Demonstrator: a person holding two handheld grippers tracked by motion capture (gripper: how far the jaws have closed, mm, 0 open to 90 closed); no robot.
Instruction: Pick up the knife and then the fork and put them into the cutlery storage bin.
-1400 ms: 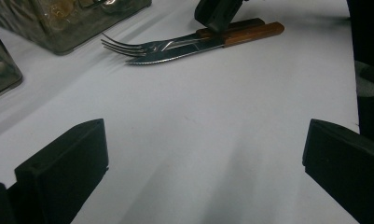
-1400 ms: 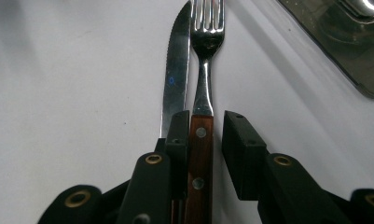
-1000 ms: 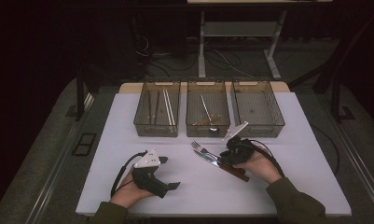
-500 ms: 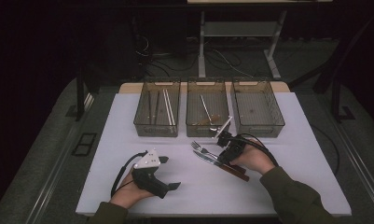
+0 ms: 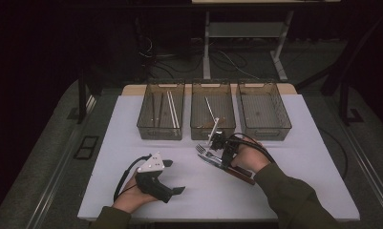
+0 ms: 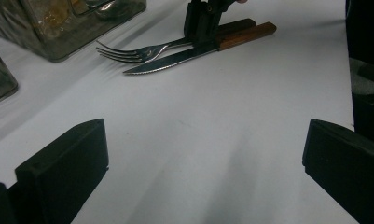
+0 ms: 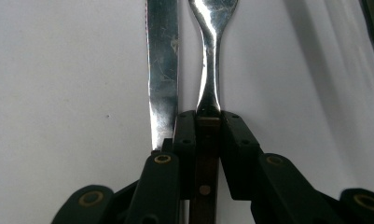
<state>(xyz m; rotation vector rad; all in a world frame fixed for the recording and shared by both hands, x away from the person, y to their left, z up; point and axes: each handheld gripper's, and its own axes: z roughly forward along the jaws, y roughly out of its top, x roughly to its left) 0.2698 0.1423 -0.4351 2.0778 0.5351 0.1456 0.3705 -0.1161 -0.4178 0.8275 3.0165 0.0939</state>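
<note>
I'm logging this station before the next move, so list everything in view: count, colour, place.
bins: three, clear smoky, row at table's far edge
chopsticks: pale, in left bin
utensil: one, metal, in middle bin
fork: one, steel with wooden handle, on table, handle between right gripper's fingers
knife: one, steel with wooden handle, beside fork
table: one, white
left gripper: black, open, over bare table
right gripper: black, closing on fork handle
</note>
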